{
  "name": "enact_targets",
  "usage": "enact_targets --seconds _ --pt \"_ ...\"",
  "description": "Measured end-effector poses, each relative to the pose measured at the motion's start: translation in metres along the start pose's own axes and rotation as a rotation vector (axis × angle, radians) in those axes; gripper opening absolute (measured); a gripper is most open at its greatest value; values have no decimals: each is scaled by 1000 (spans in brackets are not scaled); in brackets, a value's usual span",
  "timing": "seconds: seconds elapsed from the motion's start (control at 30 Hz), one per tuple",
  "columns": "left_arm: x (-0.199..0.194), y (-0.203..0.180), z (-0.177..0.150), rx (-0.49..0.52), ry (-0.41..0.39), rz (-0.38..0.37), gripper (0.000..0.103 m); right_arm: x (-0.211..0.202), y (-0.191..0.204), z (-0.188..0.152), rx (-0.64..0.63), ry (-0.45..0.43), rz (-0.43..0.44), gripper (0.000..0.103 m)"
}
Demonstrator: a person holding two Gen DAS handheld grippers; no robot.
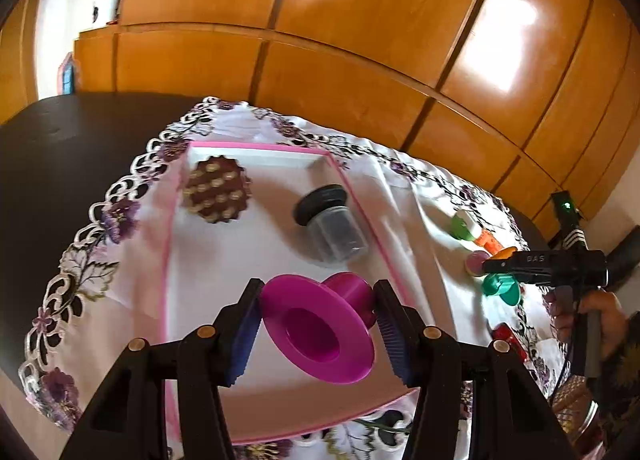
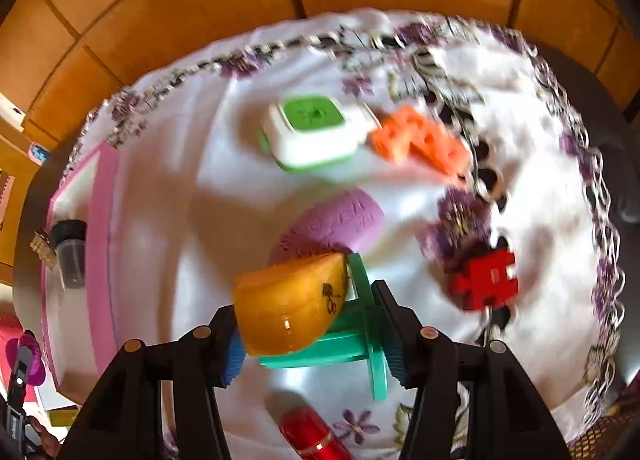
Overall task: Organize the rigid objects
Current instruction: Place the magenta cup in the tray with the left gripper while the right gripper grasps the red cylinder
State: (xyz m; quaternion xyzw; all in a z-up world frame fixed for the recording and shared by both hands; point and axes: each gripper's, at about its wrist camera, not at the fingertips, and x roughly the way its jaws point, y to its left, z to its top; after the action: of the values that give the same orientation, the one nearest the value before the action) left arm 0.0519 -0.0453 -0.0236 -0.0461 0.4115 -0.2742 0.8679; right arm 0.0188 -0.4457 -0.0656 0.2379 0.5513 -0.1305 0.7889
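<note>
My left gripper [image 1: 318, 334] is shut on a magenta spool [image 1: 320, 334] and holds it above the near part of the pink-rimmed white tray [image 1: 168, 260]. A brown studded disc [image 1: 216, 189] and a clear jar with a black lid [image 1: 330, 221] lie in the tray. My right gripper [image 2: 310, 334] is shut on an orange wedge-shaped piece [image 2: 288, 312], above a green spool [image 2: 352, 340] on the cloth. The right gripper also shows in the left wrist view [image 1: 496, 264], to the right of the tray.
On the embroidered white cloth [image 2: 180, 163] lie a green-and-white square box [image 2: 312, 131], an orange block piece [image 2: 420, 139], a purple oval [image 2: 332, 223], a red puzzle piece [image 2: 486, 280] and a red cylinder [image 2: 316, 440]. Wooden cabinets [image 1: 360, 19] stand behind the dark table.
</note>
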Motion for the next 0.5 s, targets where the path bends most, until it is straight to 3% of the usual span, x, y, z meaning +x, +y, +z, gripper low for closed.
enact_targets --seconds 0.1,0.13,0.2,0.33,0.47,0.5 --pt "-2 11 2 -22 -7 6 56 -3 -3 5 -33 3 -28 57" --pt "-3 14 3 -27 -11 10 56 -7 -3 1 -56 0 -46 59" --pt "-4 19 3 -34 -15 16 56 -15 -3 -10 -106 -11 -89 71" --pt "-4 29 5 -47 -20 28 51 -38 -2 -38 -203 -46 -148 74" --pt "-5 35 6 -50 -25 40 51 -40 4 -62 -263 33 -77 73" --pt "-5 36 5 -47 -26 45 51 -37 8 -69 -282 60 -58 68"
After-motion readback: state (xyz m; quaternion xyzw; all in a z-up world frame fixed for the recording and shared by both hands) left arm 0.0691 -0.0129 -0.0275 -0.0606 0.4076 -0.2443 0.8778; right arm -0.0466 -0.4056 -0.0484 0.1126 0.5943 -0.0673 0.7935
